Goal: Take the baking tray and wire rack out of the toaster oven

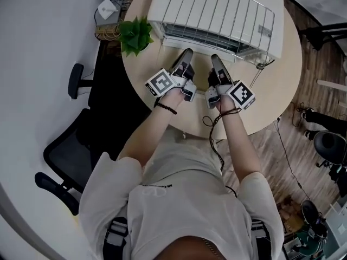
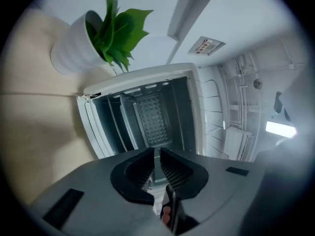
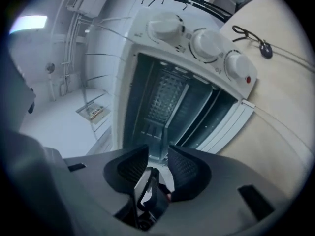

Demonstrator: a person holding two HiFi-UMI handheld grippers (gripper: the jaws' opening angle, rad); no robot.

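Between left jaws: a thin slit only, pads nearly together, nothing pinched. The left gripper (image 2: 156, 151) is aimed at the oven mouth.
Between right jaws: a wider gap, spread, nothing clamped. The right gripper (image 3: 158, 149) also faces the open cavity.
Grippers, head view: side by side, near each other, tips at the oven front.
Door (image 3: 231, 127): down and open, just ahead of the tips.
Baking tray (image 3: 177, 107): inside the cavity, a thin flat sheet seen nearly edge-on, reaching from the front toward the mesh back wall.
Wire rack (image 1: 238, 20): out, lying flat on top of the toaster oven (image 1: 162, 7), rim overhanging at the knob end.
Knobs (image 3: 206, 43): three in a row beside the cavity.
Table (image 1: 276, 91): round, pale wood, with the oven on its far half.
Plant (image 2: 118, 33): green, in a white ribbed pot, just beside the oven on the left gripper's side.
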